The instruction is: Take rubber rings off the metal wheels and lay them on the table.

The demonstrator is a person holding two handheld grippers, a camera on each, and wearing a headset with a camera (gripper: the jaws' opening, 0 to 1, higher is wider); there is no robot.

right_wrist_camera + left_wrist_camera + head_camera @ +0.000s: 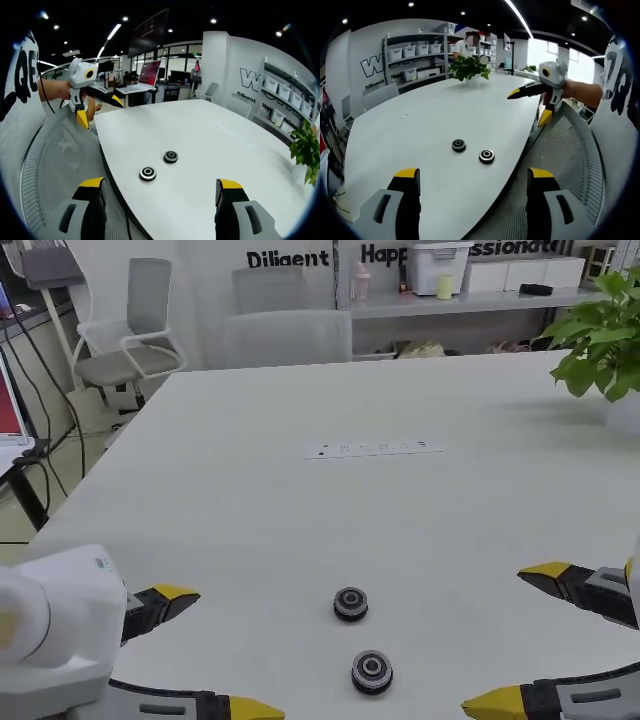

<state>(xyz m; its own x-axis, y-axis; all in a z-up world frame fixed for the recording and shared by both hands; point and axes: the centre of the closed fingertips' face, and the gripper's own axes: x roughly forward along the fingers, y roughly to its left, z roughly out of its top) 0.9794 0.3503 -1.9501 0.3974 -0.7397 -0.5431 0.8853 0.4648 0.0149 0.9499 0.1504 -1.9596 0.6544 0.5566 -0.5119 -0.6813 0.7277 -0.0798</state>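
In the head view, the left gripper (pixel 215 650) sits at 8 o'clock over the white table (pixel 300 490). Its yellow-tipped jaws are spread wide and hold nothing.

Right of it, two metal wheels lie near the table's front edge. The far wheel (pixel 350 604) and the near wheel (pixel 372 672) are close but apart, with the near one at about 5 o'clock from the far one. Each lies flat on its side, its axle bore pointing straight up and a dark rubber ring around its rim. Being round discs, they show no long axis across the tabletop.

The right gripper (pixel 515 637) is at 4 o'clock. Its jaws are also spread wide and hold nothing, and it is well apart from both wheels.

Beyond the wheels, at 12 o'clock, a flush socket strip (pixel 372 448) sits in the table. An office chair (pixel 130 330) stands at 10 o'clock and a potted plant (pixel 600 330) at 2 o'clock.

The left gripper view adds storage shelves with bins (pixel 415 52) behind the plant, and the person's hand gripping the right gripper at 2 o'clock. The wheels lie between this gripper's own jaws, well ahead of the tips.

The right gripper view adds a red-lit screen (pixel 150 72) past the table's far end. It also shows the left gripper at 10 o'clock, jaws parted.
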